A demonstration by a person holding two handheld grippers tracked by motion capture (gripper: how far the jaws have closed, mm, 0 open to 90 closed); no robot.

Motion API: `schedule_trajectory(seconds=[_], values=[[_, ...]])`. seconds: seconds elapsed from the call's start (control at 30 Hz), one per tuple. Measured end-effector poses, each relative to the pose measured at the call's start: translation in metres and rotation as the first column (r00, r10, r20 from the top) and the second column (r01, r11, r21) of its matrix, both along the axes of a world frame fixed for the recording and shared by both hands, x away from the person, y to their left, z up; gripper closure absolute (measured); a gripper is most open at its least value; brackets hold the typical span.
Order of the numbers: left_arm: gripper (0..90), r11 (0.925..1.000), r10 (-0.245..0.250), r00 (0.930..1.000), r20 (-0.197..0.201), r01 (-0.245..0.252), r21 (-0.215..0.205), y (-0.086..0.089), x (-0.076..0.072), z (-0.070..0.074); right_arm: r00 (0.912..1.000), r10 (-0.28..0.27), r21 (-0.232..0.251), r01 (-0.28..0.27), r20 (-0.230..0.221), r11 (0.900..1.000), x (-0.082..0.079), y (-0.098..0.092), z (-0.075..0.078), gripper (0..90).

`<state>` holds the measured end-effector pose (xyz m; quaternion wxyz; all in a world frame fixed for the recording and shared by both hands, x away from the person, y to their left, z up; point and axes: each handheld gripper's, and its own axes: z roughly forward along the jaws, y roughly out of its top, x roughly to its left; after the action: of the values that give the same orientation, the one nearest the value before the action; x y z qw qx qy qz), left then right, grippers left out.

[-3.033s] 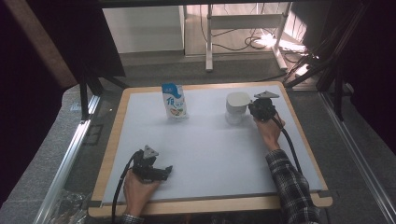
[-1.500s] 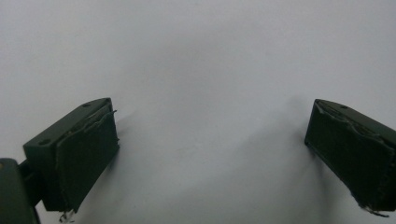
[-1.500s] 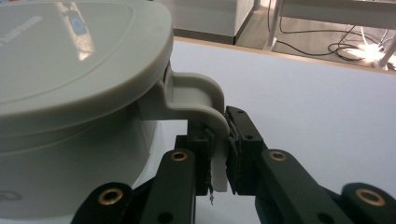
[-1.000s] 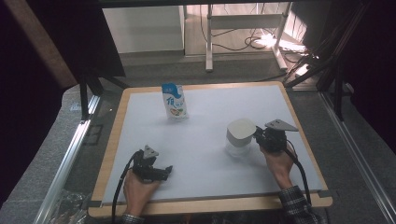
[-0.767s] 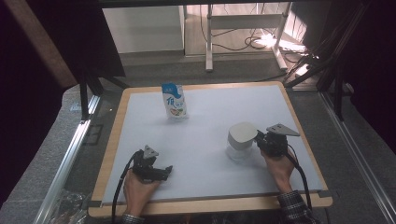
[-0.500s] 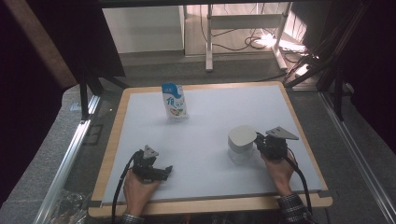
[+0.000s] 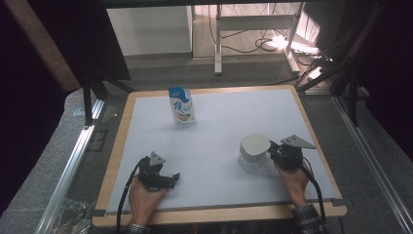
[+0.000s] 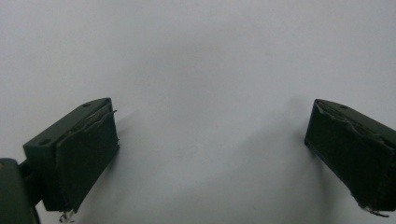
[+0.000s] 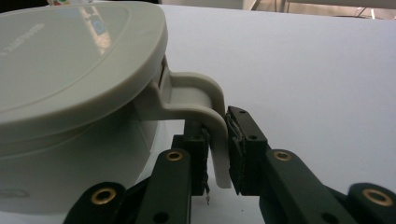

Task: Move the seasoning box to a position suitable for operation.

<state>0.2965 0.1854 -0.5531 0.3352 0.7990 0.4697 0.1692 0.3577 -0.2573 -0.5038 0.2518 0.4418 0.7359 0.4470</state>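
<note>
A pale grey lidded jug [image 7: 254, 151] stands on the white board [image 7: 219, 117] at the front right. In the right gripper view its lid [image 9: 70, 70] looms at the upper left and its curved handle [image 9: 219, 135] drops between my jaws. My right gripper [image 7: 271, 150] [image 9: 217, 140] is shut on that handle; the jaws have just been opening a little, with the pads still against it. My left gripper [image 7: 173, 179] [image 8: 210, 140] rests at the front left, open, with bare white board between its pads.
A blue and white milk carton [image 7: 182, 106] stands upright at the back of the board, left of centre. The board has a wooden rim [image 7: 117, 146]. Metal rails run along both sides, and cables and a stand lie beyond the far edge.
The right gripper has brought the jug from the back right of the board to the front right, then edged it slightly nearer. The left gripper has stayed put.
</note>
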Motion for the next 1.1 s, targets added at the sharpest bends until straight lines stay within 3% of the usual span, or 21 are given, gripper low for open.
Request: schedule_trajectory(seconds=[0.1,0.33,0.73,1.1], values=[[2.1,1.0000,0.000,1.0000,0.000,0.000,0.000,0.000,0.000,0.000,0.9994,0.030,0.015,-0.030,-0.016,0.999,0.000,-0.004,0.002,73.3],[2.1,1.0000,0.000,1.0000,0.000,0.000,0.000,0.000,0.000,0.000,0.9981,0.057,-0.008,-0.057,-0.025,0.998,-0.003,-0.006,0.006,68.6],[2.1,1.0000,0.000,1.0000,0.000,0.000,0.000,0.000,0.000,0.000,0.9969,0.069,-0.019,-0.070,-0.038,0.997,-0.006,-0.009,0.010,70.7],[2.1,1.0000,0.000,1.0000,0.000,0.000,0.000,0.000,0.000,0.000,0.9891,0.135,0.016,-0.134,-0.059,0.991,-0.019,-0.019,0.027,67.4]])
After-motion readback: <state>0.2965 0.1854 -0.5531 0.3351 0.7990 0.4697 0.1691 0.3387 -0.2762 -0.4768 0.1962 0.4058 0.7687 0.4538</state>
